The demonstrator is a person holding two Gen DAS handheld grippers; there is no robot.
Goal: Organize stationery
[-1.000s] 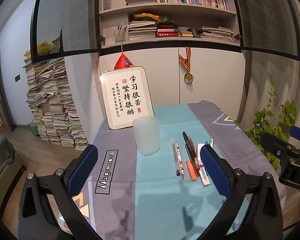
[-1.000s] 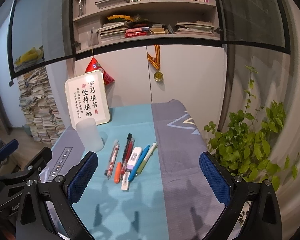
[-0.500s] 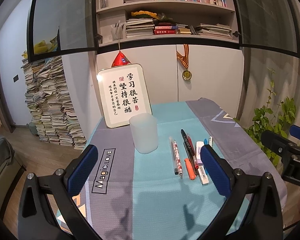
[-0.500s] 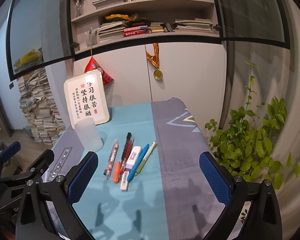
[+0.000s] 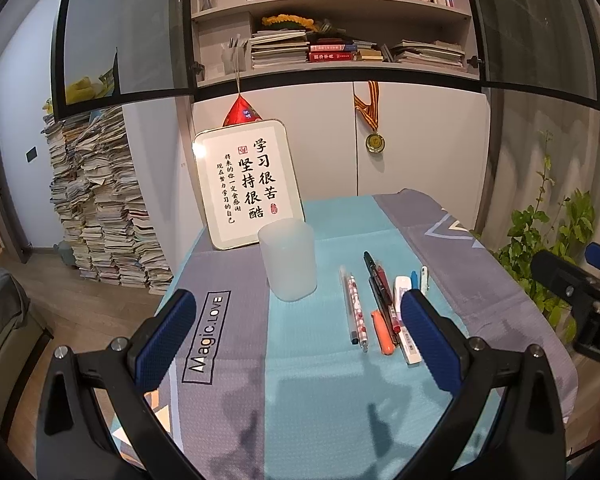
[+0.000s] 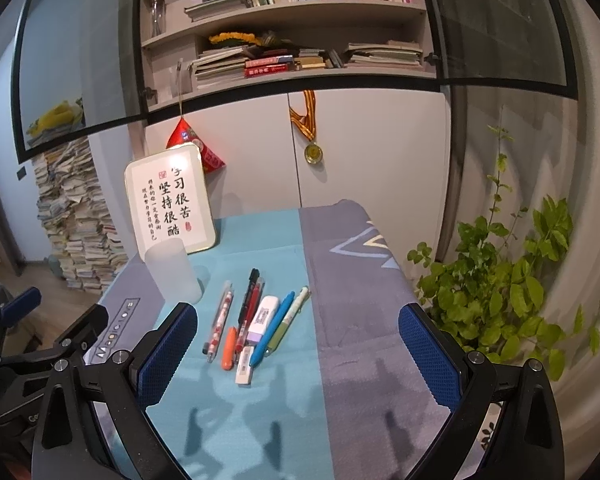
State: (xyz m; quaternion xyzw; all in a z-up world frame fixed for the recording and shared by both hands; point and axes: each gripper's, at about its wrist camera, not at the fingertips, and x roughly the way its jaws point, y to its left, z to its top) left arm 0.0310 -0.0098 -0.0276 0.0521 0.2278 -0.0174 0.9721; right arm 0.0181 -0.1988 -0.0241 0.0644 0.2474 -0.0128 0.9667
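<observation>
Study room: bookshelf wall (image 6: 300,20) behind, paper stack at the left, plant (image 6: 500,272) at the right. Your table (image 6: 360,360) wears a teal and grey cloth, with a framed calligraphy board (image 5: 248,188) propped at its far end.

One frosted cup (image 5: 287,265) stands upright just in front of the board, left of the stationery, and looks empty. That is the likely destination.

The stationery lies flat in a tight row on the teal strip, nothing sorted yet. Count, as far as I can separate them:
- 1 patterned pen (image 6: 219,320), leftmost
- 1 black pen (image 6: 249,292) and 1 red pen (image 6: 252,312), touching
- 1 orange marker (image 6: 229,347)
- 1 correction tape (image 6: 263,318)
- 1 blue pen (image 6: 274,328)
- 1 pale green pen (image 6: 290,316), rightmost
- 1 eraser (image 6: 245,370), nearest you

Left gripper (image 5: 296,340) and right gripper (image 6: 298,354) both hover above the near cloth, spread wide, carrying nothing.

Step in hand, my read: first pick. Take an outer pen, patterned or green, so your pads don't drag the neighbours. Pinch across the barrel near mid-length, lift clear, then tilt it upright before lowering. The cup looks light and easy to tip; steady it with your left.
</observation>
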